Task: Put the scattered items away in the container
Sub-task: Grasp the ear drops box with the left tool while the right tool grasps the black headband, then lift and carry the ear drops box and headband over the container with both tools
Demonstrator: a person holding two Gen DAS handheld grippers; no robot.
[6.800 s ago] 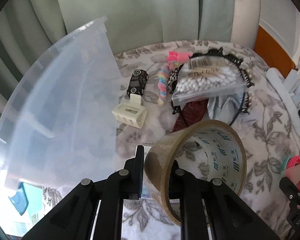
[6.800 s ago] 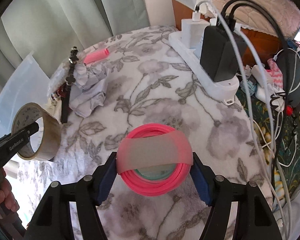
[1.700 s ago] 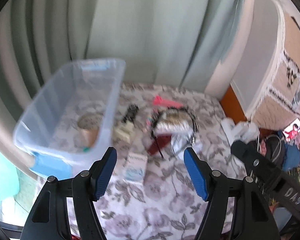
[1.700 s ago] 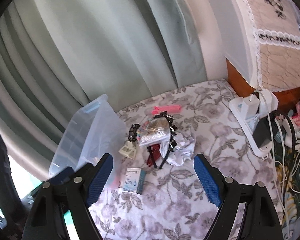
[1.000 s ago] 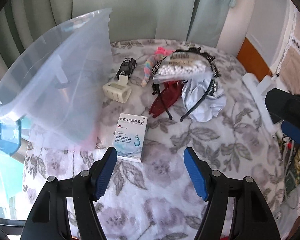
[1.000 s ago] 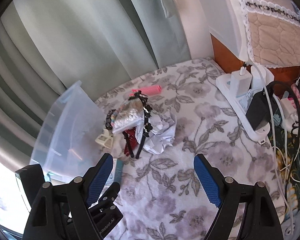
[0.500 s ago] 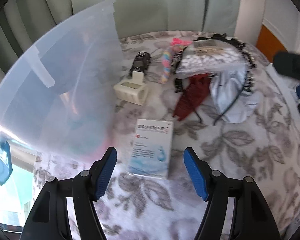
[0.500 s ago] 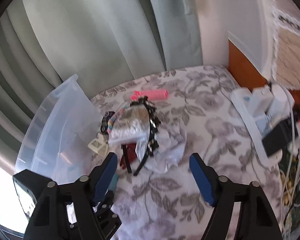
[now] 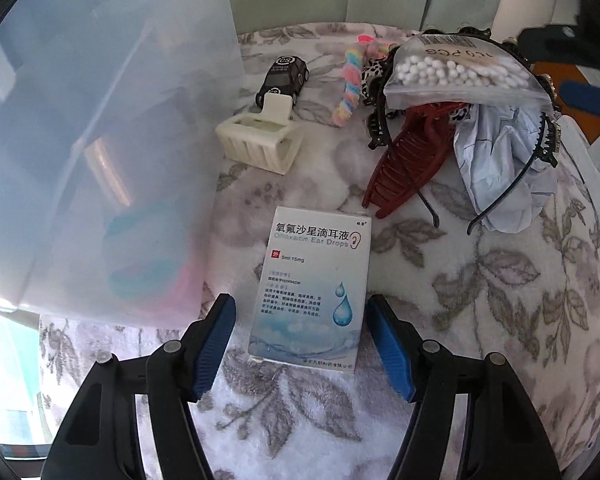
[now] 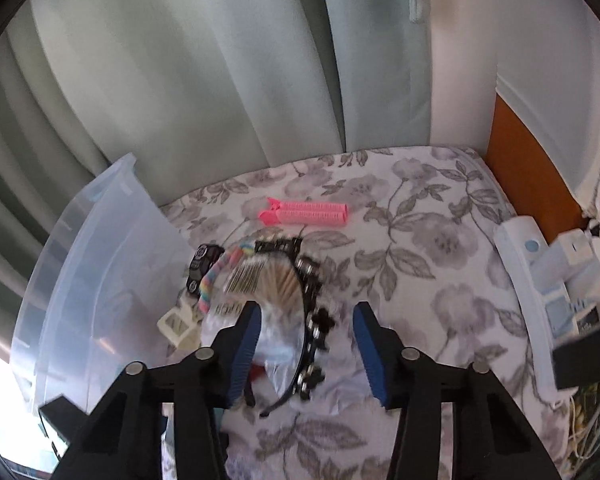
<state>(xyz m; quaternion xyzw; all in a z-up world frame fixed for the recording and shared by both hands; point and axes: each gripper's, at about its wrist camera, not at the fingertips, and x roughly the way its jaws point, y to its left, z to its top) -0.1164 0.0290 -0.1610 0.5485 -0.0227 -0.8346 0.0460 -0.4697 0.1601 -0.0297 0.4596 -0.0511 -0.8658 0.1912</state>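
Left wrist view: the left gripper (image 9: 300, 336) is closing, blue pads flanking the ear drops box (image 9: 314, 284) without pressing it; the box lies flat on the floral cloth (image 9: 480, 320) just beside the clear container (image 9: 100, 140)

Right wrist view, blurred: the right gripper (image 10: 308, 344) is closing above the black headband (image 10: 310, 320) and cotton swab bag (image 10: 268, 280), seemingly gripping nothing

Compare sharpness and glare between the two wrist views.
Left wrist view: sharp, ear drops box print readable; bright glare through the clear container at lower left. Right wrist view: motion-blurred, cotton swab bag and black headband smeared; fisheye bends both.
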